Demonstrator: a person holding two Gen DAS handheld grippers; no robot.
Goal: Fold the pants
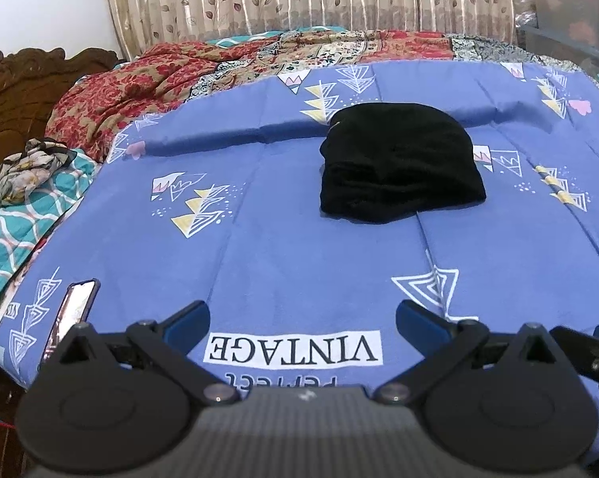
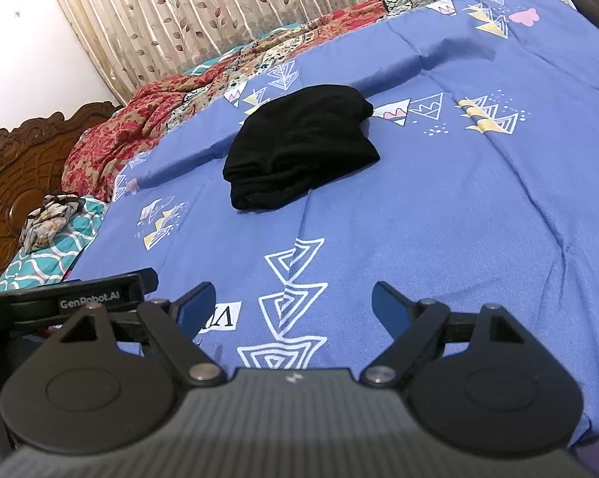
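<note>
Black pants (image 1: 399, 163) lie folded into a compact stack on the blue patterned bedsheet (image 1: 299, 259), well beyond both grippers. In the right wrist view the same black pants (image 2: 299, 147) rest on the bedsheet (image 2: 438, 199), left of centre. My left gripper (image 1: 303, 314) hovers over the sheet's near edge, jaws wide apart with nothing between them. My right gripper (image 2: 293, 302) is also open and empty, and the left gripper's body (image 2: 72, 298) shows just to its left.
A phone (image 1: 76, 306) lies on the sheet near the left fingers. A red floral blanket (image 1: 140, 87) is bunched at the far side. A crumpled patterned cloth (image 1: 28, 171) sits on a teal quilt by the carved wooden headboard (image 1: 16, 91). Plastic storage boxes (image 1: 570, 20) stand far right.
</note>
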